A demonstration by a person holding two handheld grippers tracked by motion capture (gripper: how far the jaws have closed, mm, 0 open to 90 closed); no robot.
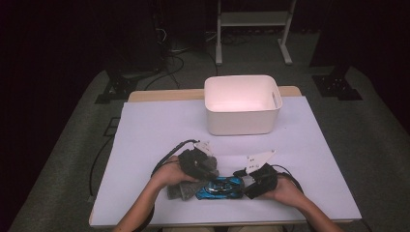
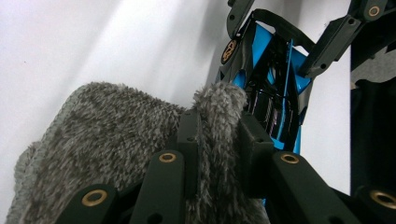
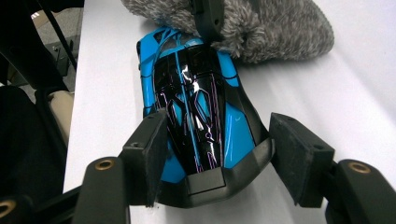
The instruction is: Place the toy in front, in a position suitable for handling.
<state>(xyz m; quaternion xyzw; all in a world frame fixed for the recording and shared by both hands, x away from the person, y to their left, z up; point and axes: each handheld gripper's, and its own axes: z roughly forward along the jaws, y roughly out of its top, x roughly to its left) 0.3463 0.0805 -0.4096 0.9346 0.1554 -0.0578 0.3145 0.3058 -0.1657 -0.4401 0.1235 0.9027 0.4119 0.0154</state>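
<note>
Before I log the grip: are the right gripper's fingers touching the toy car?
Apart. The right gripper view shows the right gripper straddling the blue toy car, with white table visible between its right finger and the car.

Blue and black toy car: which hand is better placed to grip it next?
Right. The right gripper already straddles the blue and black toy car, jaws either side of its end, not pressing. The left gripper is shut on the grey fuzzy cloth.

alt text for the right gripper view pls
The right gripper straddles one end of a blue and black toy car on a white table, its pads not quite touching. Beyond, another gripper pinches a grey fuzzy cloth.
</note>
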